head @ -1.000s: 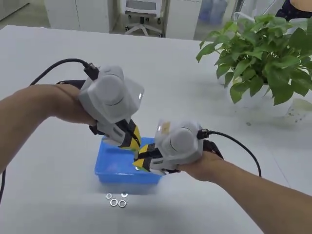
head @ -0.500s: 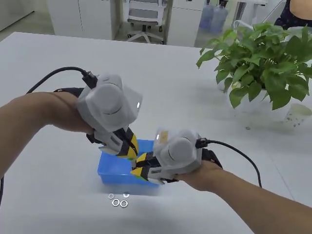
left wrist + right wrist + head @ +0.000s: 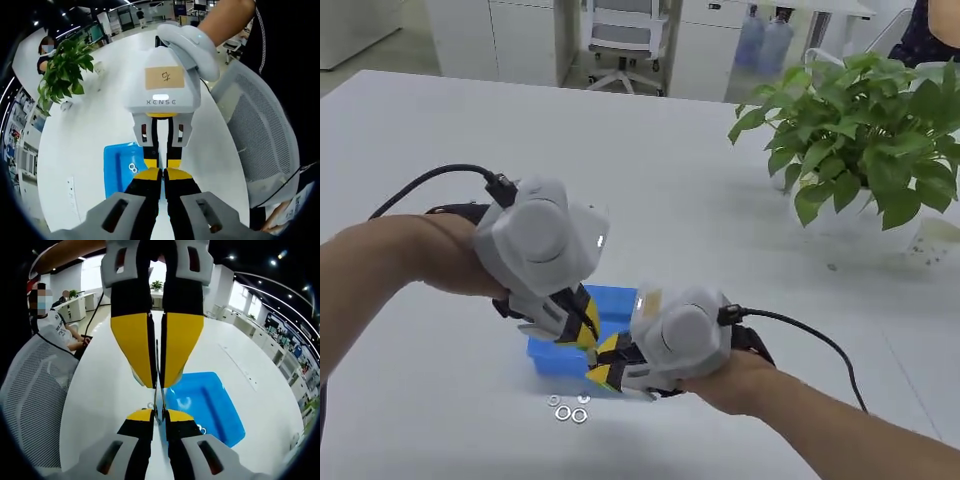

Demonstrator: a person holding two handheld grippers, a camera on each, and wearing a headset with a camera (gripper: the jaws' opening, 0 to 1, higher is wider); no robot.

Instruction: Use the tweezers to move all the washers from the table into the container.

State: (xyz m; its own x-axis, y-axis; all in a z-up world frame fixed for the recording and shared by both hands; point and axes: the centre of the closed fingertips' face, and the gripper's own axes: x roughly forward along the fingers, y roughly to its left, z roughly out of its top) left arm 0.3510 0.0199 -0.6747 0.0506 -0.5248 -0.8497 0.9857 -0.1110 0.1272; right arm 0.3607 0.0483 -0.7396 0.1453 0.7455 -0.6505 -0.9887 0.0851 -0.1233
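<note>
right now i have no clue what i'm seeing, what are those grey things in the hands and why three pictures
A person holds a clamp tool in each hand: the left gripper and the right gripper. The wide picture comes from a camera on the person's head; the two round ones come from cameras on the tools, looking along their jaws. On the white table sit a blue box, a few washers beside it and a potted plant. The tools meet tip to tip, both seemingly closed on thin tweezers.
</note>
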